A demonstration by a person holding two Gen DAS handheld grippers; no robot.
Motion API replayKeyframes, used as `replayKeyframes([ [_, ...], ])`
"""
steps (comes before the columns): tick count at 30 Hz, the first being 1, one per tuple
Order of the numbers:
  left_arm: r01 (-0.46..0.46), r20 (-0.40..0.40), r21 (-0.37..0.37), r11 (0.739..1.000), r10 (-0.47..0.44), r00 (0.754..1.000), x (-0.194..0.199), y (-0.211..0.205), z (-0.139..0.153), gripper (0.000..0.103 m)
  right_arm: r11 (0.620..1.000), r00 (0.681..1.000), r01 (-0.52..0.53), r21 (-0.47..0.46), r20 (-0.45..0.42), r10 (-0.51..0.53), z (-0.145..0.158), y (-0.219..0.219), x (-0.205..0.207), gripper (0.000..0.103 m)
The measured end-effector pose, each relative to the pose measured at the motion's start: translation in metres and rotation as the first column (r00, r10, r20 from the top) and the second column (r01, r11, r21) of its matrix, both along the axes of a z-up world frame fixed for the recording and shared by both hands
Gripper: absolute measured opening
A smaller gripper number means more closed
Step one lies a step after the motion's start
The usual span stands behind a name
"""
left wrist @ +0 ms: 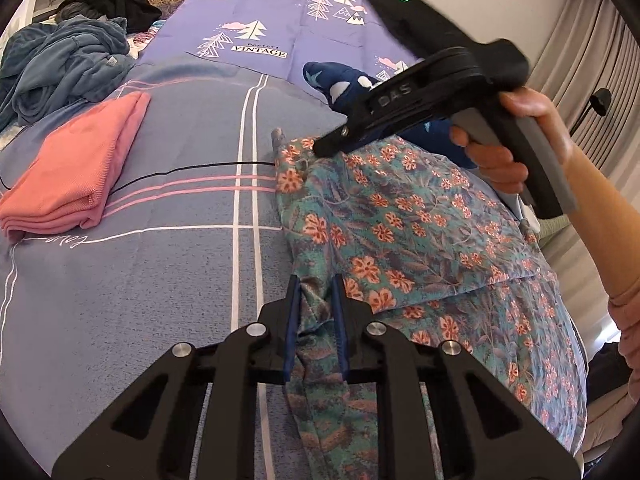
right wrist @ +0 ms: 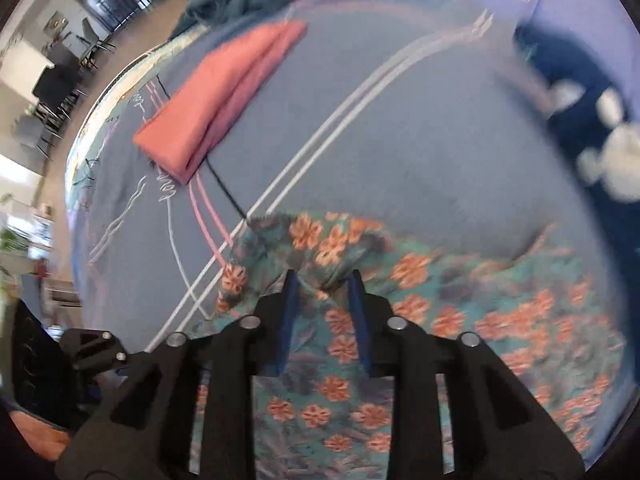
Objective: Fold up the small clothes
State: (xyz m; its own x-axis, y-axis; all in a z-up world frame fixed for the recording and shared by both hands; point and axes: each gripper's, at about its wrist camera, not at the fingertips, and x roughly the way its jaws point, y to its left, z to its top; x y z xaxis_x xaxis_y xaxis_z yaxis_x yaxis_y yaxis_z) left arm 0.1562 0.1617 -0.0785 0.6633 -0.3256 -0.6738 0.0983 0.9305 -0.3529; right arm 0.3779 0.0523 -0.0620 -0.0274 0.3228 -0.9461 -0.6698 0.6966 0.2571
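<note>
One item looks done: pink garment (left wrist: 68, 172) lies folded on the bedspread (left wrist: 180, 280), well apart from the work. Floral garment (left wrist: 420, 240) is mid-fold, partly doubled, spread on the bed's near right. Left gripper (left wrist: 316, 308) has narrow jaws with a bunched near edge between them. Right gripper (right wrist: 324, 300) also has narrow jaws, over the far corner; grip unclear through blur. Navy printed garment (left wrist: 340, 88) behind looks unfolded.

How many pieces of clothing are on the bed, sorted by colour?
Pink, folded: 1
Floral teal and orange: 1
Navy with white shapes: 1
Blue-grey, heaped: 1
Black, heaped: 1
Total: 5
</note>
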Motion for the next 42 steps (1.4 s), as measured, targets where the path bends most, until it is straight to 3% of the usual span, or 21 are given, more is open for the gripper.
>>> replayKeyframes([
  [2,0.005,-0.003,-0.008,1.0,-0.005,1.0,0.0,0.001,-0.001,0.016,0.999,0.998,-0.011,0.046,-0.061,0.013,-0.002,-0.002,-0.001,0.052],
  [4,0.009,-0.004,-0.009,1.0,-0.009,1.0,-0.001,0.001,-0.001,0.018,0.997,0.997,-0.046,0.062,-0.06,0.049,-0.003,0.004,-0.004,0.057],
  [6,0.012,-0.005,-0.007,1.0,-0.012,1.0,-0.001,0.001,-0.002,0.018,0.997,0.996,-0.081,0.016,-0.022,0.081,-0.006,0.015,-0.008,0.045],
  [7,0.013,-0.005,-0.007,1.0,-0.013,1.0,-0.002,0.001,-0.002,0.018,0.996,0.996,-0.09,-0.006,0.0,0.09,-0.007,0.021,-0.01,0.031],
  [8,0.013,-0.006,-0.007,1.0,-0.013,1.0,-0.002,0.001,-0.002,0.018,0.994,0.994,-0.101,-0.032,0.04,0.102,-0.006,0.025,-0.012,0.007],
  [9,0.013,-0.005,-0.008,1.0,-0.013,1.0,-0.002,0.002,-0.002,0.018,0.994,0.993,-0.104,-0.021,0.054,0.105,-0.006,0.031,-0.009,0.003],
  [13,-0.005,-0.009,-0.007,1.0,0.005,1.0,-0.002,0.003,-0.002,0.018,0.973,0.999,-0.027,0.229,0.05,0.016,0.024,0.013,0.001,0.002],
  [16,-0.019,-0.017,0.019,1.0,0.02,1.0,-0.002,0.005,-0.003,0.018,0.969,0.999,0.01,0.247,0.042,-0.021,0.025,0.01,0.008,0.002],
  [18,-0.018,-0.021,0.037,0.999,0.019,1.0,-0.003,0.004,-0.003,0.018,0.98,0.997,0.008,0.201,0.07,-0.022,0.021,0.013,0.006,0.008],
  [19,-0.018,-0.022,0.043,0.999,0.019,1.0,-0.003,0.004,-0.003,0.018,0.984,0.996,0.007,0.177,0.082,-0.022,0.02,0.013,0.006,0.019],
  [20,-0.016,-0.025,0.048,0.999,0.018,1.0,-0.004,0.003,-0.003,0.018,0.987,0.996,0.004,0.163,0.086,-0.018,0.018,0.022,0.006,0.042],
  [21,-0.015,-0.028,0.052,0.999,0.016,0.999,-0.004,0.003,-0.003,0.018,0.987,0.997,-0.009,0.163,0.075,-0.003,0.017,0.024,0.006,0.051],
  [27,0.008,-0.022,0.063,0.998,-0.006,1.0,-0.007,0.0,-0.002,0.018,0.99,0.991,-0.122,0.068,0.071,0.117,0.004,0.053,-0.002,0.055],
  [28,0.008,-0.025,0.057,0.998,-0.006,1.0,-0.006,0.001,-0.002,0.018,0.988,0.987,-0.147,0.036,0.073,0.145,0.0,0.061,-0.005,0.042],
  [29,0.007,-0.028,0.049,0.999,-0.005,1.0,-0.006,0.002,-0.003,0.018,0.986,0.983,-0.169,0.011,0.077,0.168,-0.003,0.068,-0.009,0.009],
  [31,-0.002,-0.034,0.025,1.0,0.002,0.999,-0.005,0.006,-0.005,0.017,0.98,0.973,-0.186,-0.07,0.123,0.194,-0.013,0.088,-0.017,0.003],
  [34,-0.026,-0.034,0.032,0.999,0.027,0.999,-0.006,0.01,-0.005,0.009,0.991,0.971,-0.125,-0.042,0.202,0.131,-0.02,0.102,-0.02,0.003],
  [35,-0.033,-0.033,0.052,0.998,0.035,0.999,-0.006,0.009,-0.005,0.009,0.998,0.975,-0.055,-0.012,0.215,0.056,-0.026,0.104,-0.015,0.004],
  [37,-0.029,-0.025,0.083,0.996,0.031,0.999,-0.008,0.005,-0.004,0.009,0.999,0.98,-0.019,0.026,0.2,0.013,-0.035,0.104,-0.013,0.011],
  [40,-0.03,-0.029,0.08,0.996,0.033,0.999,-0.009,0.007,-0.004,0.009,0.999,0.975,-0.021,0.044,0.221,0.011,-0.024,0.092,-0.016,0.044],
  [42,-0.042,-0.029,0.073,0.996,0.044,0.999,-0.01,0.012,-0.003,0.009,0.998,0.95,0.039,0.057,0.308,-0.055,0.0,0.065,-0.02,0.048],
])
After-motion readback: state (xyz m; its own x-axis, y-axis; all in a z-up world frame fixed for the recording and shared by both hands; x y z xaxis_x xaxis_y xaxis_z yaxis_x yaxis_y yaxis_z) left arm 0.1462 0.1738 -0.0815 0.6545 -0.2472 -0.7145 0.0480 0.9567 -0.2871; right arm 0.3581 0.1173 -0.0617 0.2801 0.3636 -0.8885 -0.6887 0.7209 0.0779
